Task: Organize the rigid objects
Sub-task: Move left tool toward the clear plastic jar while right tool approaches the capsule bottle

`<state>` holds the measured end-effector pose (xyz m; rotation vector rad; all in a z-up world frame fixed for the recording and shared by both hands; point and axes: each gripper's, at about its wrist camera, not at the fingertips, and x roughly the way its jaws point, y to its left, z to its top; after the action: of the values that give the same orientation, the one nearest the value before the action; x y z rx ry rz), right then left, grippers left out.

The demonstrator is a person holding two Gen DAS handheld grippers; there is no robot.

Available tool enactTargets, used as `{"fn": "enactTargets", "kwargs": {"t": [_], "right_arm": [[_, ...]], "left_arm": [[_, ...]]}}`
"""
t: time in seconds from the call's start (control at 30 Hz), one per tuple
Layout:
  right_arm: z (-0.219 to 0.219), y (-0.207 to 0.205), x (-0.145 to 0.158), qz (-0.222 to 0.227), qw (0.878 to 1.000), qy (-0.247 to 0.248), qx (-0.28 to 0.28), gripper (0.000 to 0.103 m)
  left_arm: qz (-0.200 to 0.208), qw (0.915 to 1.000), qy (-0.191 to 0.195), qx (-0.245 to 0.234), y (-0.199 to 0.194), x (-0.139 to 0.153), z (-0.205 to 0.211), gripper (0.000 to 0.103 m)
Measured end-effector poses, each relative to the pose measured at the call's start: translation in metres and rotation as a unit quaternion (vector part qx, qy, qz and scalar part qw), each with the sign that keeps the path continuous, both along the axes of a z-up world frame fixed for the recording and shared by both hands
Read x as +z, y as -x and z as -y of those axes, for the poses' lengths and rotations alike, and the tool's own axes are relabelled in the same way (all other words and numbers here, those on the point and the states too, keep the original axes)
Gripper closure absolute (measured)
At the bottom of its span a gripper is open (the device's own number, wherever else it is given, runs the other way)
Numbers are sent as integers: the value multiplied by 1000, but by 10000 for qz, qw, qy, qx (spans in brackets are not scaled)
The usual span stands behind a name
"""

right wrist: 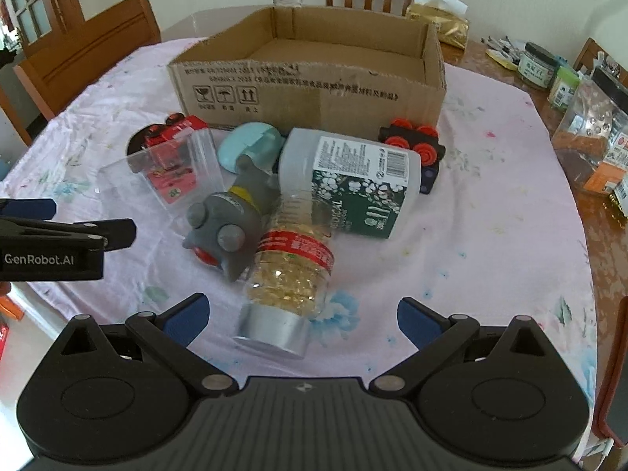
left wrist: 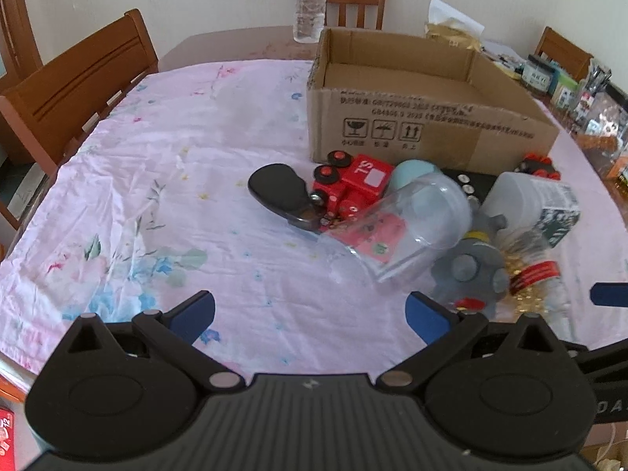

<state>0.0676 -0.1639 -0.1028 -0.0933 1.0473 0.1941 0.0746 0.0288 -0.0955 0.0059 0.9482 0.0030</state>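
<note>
Fingers (right wrist: 418, 324) spread; capsule bottle (right wrist: 288, 271) lying, silver cap nearest them.

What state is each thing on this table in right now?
cardboard box: open, looks empty
clear cup: on its side
capsule bottle: lying down, capped
white bottle: lying down
water bottle: upright
left tool: open
right tool: open

"GenRobot.AI" on the left gripper (right wrist: 92, 219); "GB4806.9" and handling symbols on the cardboard box (left wrist: 428, 125).
</note>
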Motion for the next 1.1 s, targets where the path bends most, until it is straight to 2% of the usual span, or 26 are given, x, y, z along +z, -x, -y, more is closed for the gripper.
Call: {"fn": "enactTargets", "kwargs": {"t": [0.27, 0.43, 0.83, 1.1], "right_arm": [[21, 2, -5, -209, 9994, -39, -265, 0], [36, 8, -3, -251, 9989, 100, -394, 0], [73, -2, -3, -146, 9949, 388, -916, 0], [70, -1, -6, -208, 9953, 435, -843, 0]], "left_arm": [[-82, 9998, -99, 137, -8, -1, -18, 0], [-102, 9996, -143, 230, -13, -2, -28, 0], [30, 9993, -273, 266, -34, 0, -35, 0], [-195, 9982, -349, 444, -22, -8, -43, 1]]}}
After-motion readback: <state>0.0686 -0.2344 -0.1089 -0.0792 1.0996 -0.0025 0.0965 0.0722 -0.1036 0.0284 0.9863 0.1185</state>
